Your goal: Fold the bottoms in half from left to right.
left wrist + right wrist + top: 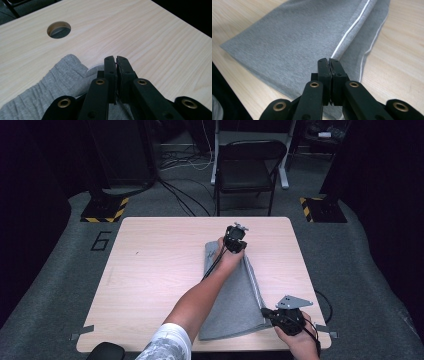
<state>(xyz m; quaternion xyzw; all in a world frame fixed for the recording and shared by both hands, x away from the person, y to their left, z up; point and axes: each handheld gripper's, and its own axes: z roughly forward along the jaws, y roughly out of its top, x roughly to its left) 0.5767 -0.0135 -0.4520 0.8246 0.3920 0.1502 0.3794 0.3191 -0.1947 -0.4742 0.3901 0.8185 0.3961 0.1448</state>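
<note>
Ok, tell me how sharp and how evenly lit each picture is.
High view: the table is brightly lit while the room's sides fall into darkness; slightly soft overall. Left gripper view: wood grain is crisp, the near black links blurred. Right gripper view: the grey garment shows sharp weave and even light, without glare.

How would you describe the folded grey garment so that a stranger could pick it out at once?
Find the light wooden table. On its right half lies the folded grey fabric garment, running from mid-table to the near edge. Thin white piping along its side seam sets it apart.
</note>
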